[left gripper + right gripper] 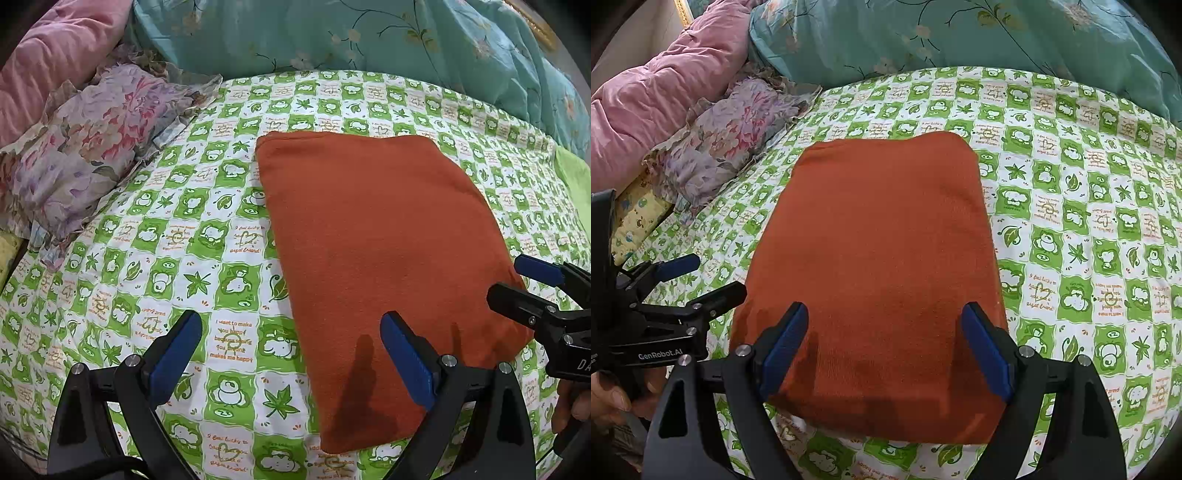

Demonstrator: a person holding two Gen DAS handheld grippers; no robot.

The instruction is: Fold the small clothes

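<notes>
A rust-orange garment (384, 258) lies folded into a flat rectangle on the green-and-white checked bedsheet (184, 236); it also shows in the right wrist view (882, 258). My left gripper (291, 343) is open and empty, above the garment's near left edge. My right gripper (886, 328) is open and empty, above the garment's near end. The right gripper also shows at the right of the left wrist view (517, 280). The left gripper shows at the left of the right wrist view (705, 277).
A floral frilled pillow (88, 147) and a pink quilt (48, 59) lie at the far left. A teal flowered quilt (369, 33) runs along the back. A light-green cloth (576, 184) lies at the right edge. A yellow patterned cloth (635, 218) lies beside the pillow.
</notes>
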